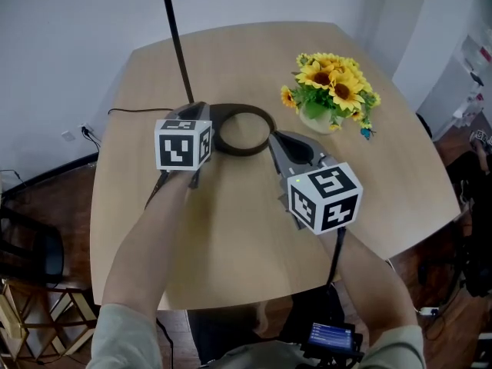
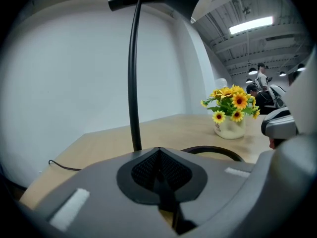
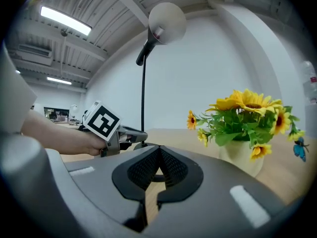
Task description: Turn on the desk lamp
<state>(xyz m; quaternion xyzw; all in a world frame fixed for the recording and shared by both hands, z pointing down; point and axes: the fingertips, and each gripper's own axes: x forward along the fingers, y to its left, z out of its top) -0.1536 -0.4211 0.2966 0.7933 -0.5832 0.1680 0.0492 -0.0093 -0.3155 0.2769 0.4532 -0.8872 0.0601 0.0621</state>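
Observation:
The desk lamp has a black ring base (image 1: 244, 131) on the round wooden table (image 1: 231, 237) and a thin black pole (image 1: 175, 37) rising at the ring's left. Its head (image 3: 166, 19) hangs high and shows no glow. My left gripper (image 1: 201, 111) is shut and empty, with its tip at the foot of the pole (image 2: 132, 83) on the ring's left edge. My right gripper (image 1: 275, 137) is also shut and empty, with its tip just right of the ring. In the right gripper view the left gripper (image 3: 111, 130) sits across the base.
A pot of yellow sunflowers (image 1: 332, 91) stands at the back right of the table, close to my right gripper. The lamp's black cable (image 1: 138, 111) runs off the table's left edge. A white wall lies behind the table.

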